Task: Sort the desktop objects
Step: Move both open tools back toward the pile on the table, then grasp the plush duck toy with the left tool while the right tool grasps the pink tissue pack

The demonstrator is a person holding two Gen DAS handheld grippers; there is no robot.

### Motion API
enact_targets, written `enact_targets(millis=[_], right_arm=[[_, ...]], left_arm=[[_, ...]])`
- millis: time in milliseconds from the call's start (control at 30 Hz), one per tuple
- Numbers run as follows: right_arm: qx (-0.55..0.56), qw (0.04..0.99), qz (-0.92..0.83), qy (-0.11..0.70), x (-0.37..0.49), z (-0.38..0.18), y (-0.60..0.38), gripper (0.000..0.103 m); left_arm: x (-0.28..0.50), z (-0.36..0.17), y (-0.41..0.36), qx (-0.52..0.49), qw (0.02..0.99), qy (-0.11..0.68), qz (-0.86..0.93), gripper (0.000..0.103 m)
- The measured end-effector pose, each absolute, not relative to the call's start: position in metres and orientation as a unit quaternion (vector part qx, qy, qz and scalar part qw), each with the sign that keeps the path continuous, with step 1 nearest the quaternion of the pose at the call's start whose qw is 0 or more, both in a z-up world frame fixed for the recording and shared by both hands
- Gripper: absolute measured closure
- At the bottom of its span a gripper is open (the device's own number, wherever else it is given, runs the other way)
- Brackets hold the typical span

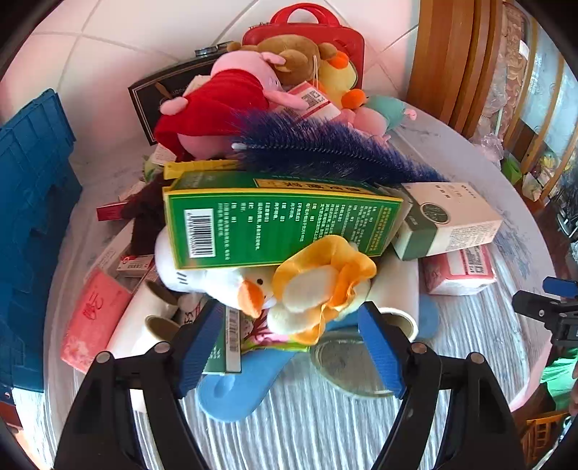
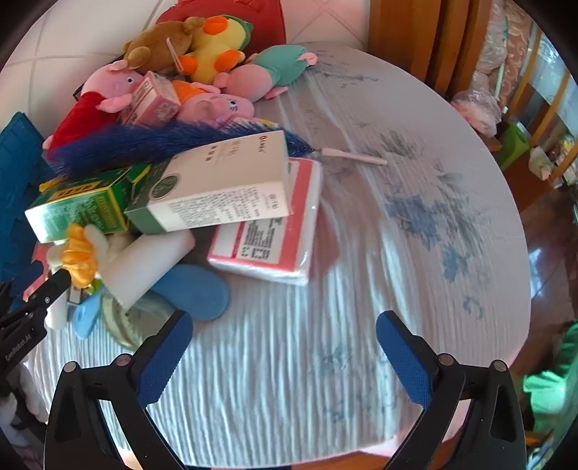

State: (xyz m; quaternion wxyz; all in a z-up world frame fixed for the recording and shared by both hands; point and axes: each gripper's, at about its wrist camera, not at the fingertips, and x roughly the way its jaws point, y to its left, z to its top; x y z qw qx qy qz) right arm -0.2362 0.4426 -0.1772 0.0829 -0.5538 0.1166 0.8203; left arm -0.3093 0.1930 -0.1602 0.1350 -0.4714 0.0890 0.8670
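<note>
A heap of things lies on a round table with a white and blue cloth [image 2: 397, 217]. My left gripper [image 1: 290, 318] hangs open just over a white duck plush with a yellow frill [image 1: 314, 285]; its blue pads [image 1: 202, 343] flank the plush without pressing it. A green box [image 1: 281, 220] lies on top of the duck, and a white-and-green box [image 1: 448, 220] rests on a pink tissue pack [image 1: 462, 267]. A blue feather duster [image 1: 325, 148] lies across the heap. My right gripper [image 2: 285, 325] stands open over bare cloth, holding nothing.
Plush toys lie at the back: a pig in a red dress [image 1: 224, 97], a brown bear [image 1: 296, 54], a yellow duck [image 1: 336, 79]. Behind them stands a red case [image 1: 310, 32]. A blue crate [image 1: 32, 217] is at the left. A blue slipper-like shape [image 1: 238, 390] and a glass lid [image 1: 346, 361] lie near the front.
</note>
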Motion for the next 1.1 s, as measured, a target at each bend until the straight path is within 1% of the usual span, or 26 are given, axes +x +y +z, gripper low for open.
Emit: enact_targets(millis=[167,333,433,767,867,900,933,967,1033,1067,1100], right_arm=[[-0.564,0.079,0.814,0.112,-0.254,-0.191,0.45,0.001],[-0.565,0.066,0.817,0.1,-0.274,-0.196,0.444,0.002],[-0.57,0.073,0.811,0.105,-0.282,-0.204,0.447,0.002],[-0.591,0.073,0.792,0.13,-0.309,-0.242,0.436,0.0],[-0.595,0.08,0.789,0.129,-0.316,-0.254,0.435,0.002],[-0.595,0.081,0.79,0.128,-0.315,-0.256,0.435,0.011],[-0.594,0.084,0.789,0.131,-0.313,-0.256,0.436,0.012],[-0.592,0.089,0.79,0.13,-0.308,-0.255,0.438,0.012],[-0.595,0.098,0.789,0.121,-0.298,-0.253,0.442,0.013],[-0.596,0.1,0.787,0.122,-0.289,-0.253,0.447,0.013],[-0.598,0.101,0.785,0.124,-0.282,-0.253,0.451,0.013]], left_arm=[[-0.328,-0.179,0.201,-0.487,0.136,0.081,0.859,0.028],[-0.335,-0.185,0.212,-0.476,0.135,0.097,0.864,0.028],[-0.337,-0.188,0.217,-0.475,0.136,0.113,0.862,0.028],[-0.341,-0.189,0.216,-0.482,0.144,0.112,0.857,0.029],[-0.34,-0.188,0.214,-0.478,0.148,0.111,0.859,0.037],[-0.339,-0.187,0.212,-0.478,0.151,0.108,0.859,0.044],[-0.338,-0.185,0.208,-0.477,0.156,0.102,0.859,0.051],[-0.338,-0.183,0.206,-0.478,0.16,0.096,0.858,0.053],[-0.336,-0.18,0.199,-0.484,0.174,0.078,0.854,0.067],[-0.335,-0.179,0.196,-0.487,0.181,0.07,0.852,0.07],[-0.333,-0.178,0.193,-0.49,0.19,0.06,0.849,0.076]])
